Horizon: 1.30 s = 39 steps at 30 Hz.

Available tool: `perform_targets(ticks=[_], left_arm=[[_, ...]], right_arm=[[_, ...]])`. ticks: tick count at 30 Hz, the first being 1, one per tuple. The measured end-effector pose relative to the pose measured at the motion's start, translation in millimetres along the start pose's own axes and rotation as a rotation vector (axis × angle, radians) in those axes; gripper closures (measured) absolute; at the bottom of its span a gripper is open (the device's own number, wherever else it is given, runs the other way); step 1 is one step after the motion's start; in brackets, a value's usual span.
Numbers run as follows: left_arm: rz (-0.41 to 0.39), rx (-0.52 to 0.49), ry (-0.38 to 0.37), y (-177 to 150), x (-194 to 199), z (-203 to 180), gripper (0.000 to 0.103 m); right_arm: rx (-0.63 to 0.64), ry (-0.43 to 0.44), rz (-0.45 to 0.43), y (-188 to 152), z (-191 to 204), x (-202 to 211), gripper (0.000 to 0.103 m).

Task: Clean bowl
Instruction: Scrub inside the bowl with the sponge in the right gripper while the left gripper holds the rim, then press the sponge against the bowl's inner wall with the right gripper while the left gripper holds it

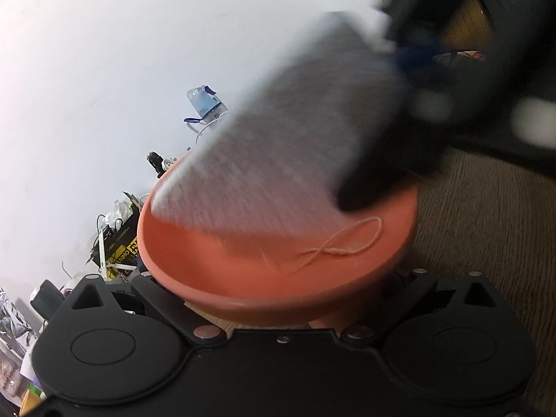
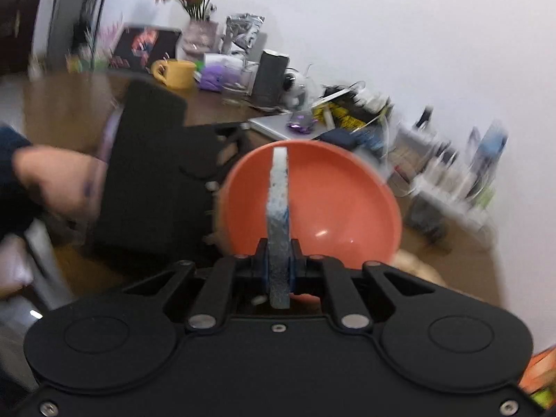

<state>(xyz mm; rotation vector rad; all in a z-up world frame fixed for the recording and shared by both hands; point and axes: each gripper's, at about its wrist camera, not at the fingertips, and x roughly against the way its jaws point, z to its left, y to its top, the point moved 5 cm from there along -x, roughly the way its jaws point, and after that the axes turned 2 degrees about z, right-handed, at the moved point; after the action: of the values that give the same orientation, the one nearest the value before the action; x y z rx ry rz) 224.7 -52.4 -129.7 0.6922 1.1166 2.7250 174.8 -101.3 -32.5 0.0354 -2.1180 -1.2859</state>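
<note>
Right gripper (image 2: 278, 260) clamped on a thin sponge (image 2: 278, 208), held edge-on and reaching ahead into the orange bowl (image 2: 312, 201). From the left wrist view, same sponge only a grey motion-blurred slab (image 1: 295, 139) over the bowl's far rim, its tip hard to place. Left gripper (image 1: 285, 299) closed on the bowl's near rim, bowl tilted just ahead of its jaws; contact points hidden under the rim. Loose thread (image 1: 340, 243) lying inside the bowl. Blurred hand (image 2: 59, 180) left of the right gripper.

Sponge (image 2: 278, 208) in tool (image 2: 278, 260), over bowl (image 2: 330, 201)
</note>
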Motion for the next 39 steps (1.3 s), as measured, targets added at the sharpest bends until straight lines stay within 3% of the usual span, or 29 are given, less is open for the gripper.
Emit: perform_targets(ticks=[7, 10, 15, 16, 20, 24, 28, 29, 32, 36, 39], left_arm=[[0.001, 0.001, -0.001, 1, -1, -4, 0.004], [0.001, 0.001, -0.001, 0, -1, -5, 0.004], [0.002, 0.002, -0.001, -1, -1, -6, 0.004], [0.002, 0.002, -0.001, -1, -1, -6, 0.004], [0.002, 0.002, -0.001, -1, -1, -6, 0.004], [0.002, 0.002, -0.001, -2, -1, -7, 0.004], [0.002, 0.001, 0.000, -3, 0, -8, 0.004], [0.001, 0.001, 0.001, -3, 0, -9, 0.004], [0.002, 0.002, 0.002, -4, 1, -9, 0.004], [0.004, 0.004, 0.001, -5, 0, -11, 0.003], [0.005, 0.005, 0.002, -7, 2, -11, 0.003]], right_arm=[[-0.016, -0.079, 0.039, -4, -31, -1, 0.090], [-0.072, -0.043, 0.052, -14, -31, 3, 0.090], [-0.167, 0.157, 0.037, -17, -18, 4, 0.091], [-0.163, 0.163, 0.021, -14, -16, 4, 0.091], [-0.129, 0.098, -0.037, 2, -20, 4, 0.091], [-0.092, -0.044, -0.006, -1, -40, 5, 0.091], [-0.141, 0.027, 0.056, -20, -38, 10, 0.092], [-0.171, 0.088, 0.055, -22, -32, 12, 0.092], [-0.197, 0.148, 0.014, -18, -23, 14, 0.092], [-0.144, 0.084, -0.041, 0, -26, 6, 0.092], [-0.115, 0.016, -0.033, 0, -33, 3, 0.091]])
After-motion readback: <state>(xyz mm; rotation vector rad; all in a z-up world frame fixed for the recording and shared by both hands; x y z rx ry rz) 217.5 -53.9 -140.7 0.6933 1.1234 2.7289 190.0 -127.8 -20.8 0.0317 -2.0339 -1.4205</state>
